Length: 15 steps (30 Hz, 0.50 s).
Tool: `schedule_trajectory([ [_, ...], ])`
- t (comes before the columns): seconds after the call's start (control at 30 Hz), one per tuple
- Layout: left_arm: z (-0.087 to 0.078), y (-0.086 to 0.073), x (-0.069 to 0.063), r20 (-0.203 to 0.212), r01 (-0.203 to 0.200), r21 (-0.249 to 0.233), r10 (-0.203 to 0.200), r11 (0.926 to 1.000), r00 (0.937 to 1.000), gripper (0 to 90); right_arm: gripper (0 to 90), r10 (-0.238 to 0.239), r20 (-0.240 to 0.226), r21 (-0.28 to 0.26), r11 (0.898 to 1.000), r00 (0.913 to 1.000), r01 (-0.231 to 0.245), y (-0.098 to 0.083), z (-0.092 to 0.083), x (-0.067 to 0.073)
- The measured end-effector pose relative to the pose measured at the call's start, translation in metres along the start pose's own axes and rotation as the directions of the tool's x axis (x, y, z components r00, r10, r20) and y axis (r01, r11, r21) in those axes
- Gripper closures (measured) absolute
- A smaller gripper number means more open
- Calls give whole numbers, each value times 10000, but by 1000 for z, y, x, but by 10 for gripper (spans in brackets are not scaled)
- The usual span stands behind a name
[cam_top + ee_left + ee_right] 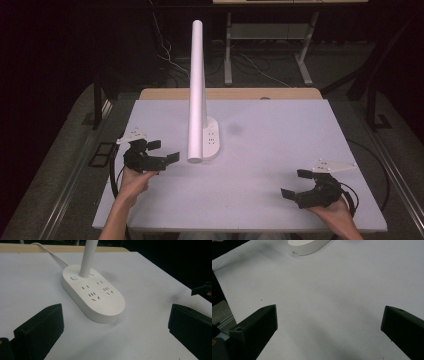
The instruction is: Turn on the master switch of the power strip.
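Both grippers' fingers gape over a white table (280, 150) in a dark room.

Lamp base (93, 298): smooth white plastic, slight sheen. Stem (197, 90): same, matt. Worktop (260, 150): matt white board with a wood edge. Jaws: matt black plastic.

Bright white table (280, 150), dark surroundings, soft focus
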<state>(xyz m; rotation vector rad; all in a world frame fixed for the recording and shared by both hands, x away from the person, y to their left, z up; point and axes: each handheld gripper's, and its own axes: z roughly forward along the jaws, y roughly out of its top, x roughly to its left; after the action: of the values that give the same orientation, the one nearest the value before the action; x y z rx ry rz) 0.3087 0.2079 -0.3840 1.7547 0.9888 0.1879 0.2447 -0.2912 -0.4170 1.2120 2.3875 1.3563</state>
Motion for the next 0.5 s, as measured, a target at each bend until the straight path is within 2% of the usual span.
schedule_trajectory([
  [0.27, -2, -15, -8, 90, 52, -14, -52, 10000, 9999, 0, 2, -15, -27, 11, 10000, 10000, 15, 0, 0, 0],
  [0.5, -3, -26, -16, 286, -159, 69, 157, 9998, 9995, 0, 2, -5, -35, 18, 10000, 10000, 5, 0, 0, 1],
])
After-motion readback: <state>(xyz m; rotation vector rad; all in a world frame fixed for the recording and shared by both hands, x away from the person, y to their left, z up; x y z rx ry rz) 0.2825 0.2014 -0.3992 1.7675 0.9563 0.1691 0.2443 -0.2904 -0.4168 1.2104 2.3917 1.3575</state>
